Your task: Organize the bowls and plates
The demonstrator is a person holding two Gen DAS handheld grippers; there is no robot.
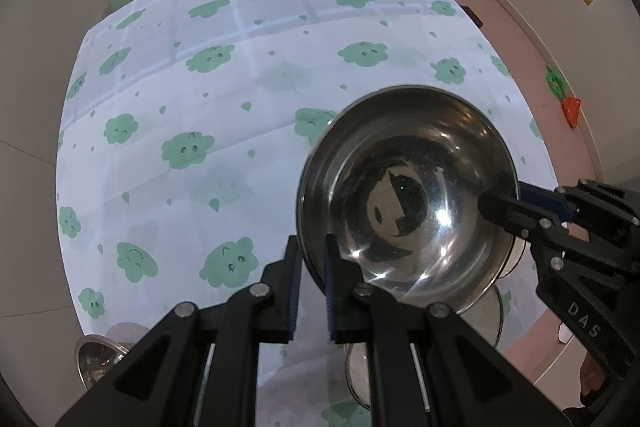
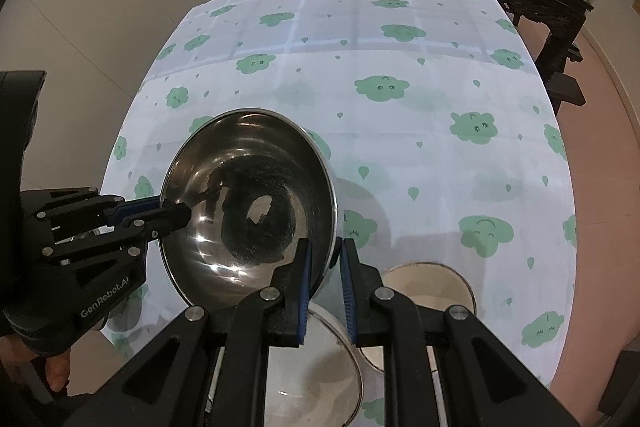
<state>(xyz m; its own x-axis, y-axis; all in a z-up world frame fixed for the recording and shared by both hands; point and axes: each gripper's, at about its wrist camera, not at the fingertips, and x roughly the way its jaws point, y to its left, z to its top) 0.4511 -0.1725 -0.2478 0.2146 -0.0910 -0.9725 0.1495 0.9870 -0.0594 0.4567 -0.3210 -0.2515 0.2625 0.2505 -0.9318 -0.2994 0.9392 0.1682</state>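
The tabletop (image 1: 248, 99), covered in a pale cloth printed with green clouds, spreads out ahead of both tools and below them. A steel bowl (image 1: 408, 195) hangs tilted above it, pinched at opposite edges of its rim: the left tool (image 1: 312, 267) is clamped narrow on the rim nearest its own camera, and the right tool (image 2: 325, 267) is clamped narrow on the opposite rim. Beneath the right tool sit two white enamel dishes (image 2: 430, 291) on the cloth, and a smaller steel bowl (image 1: 96, 359) lies at the left tool's lower left.
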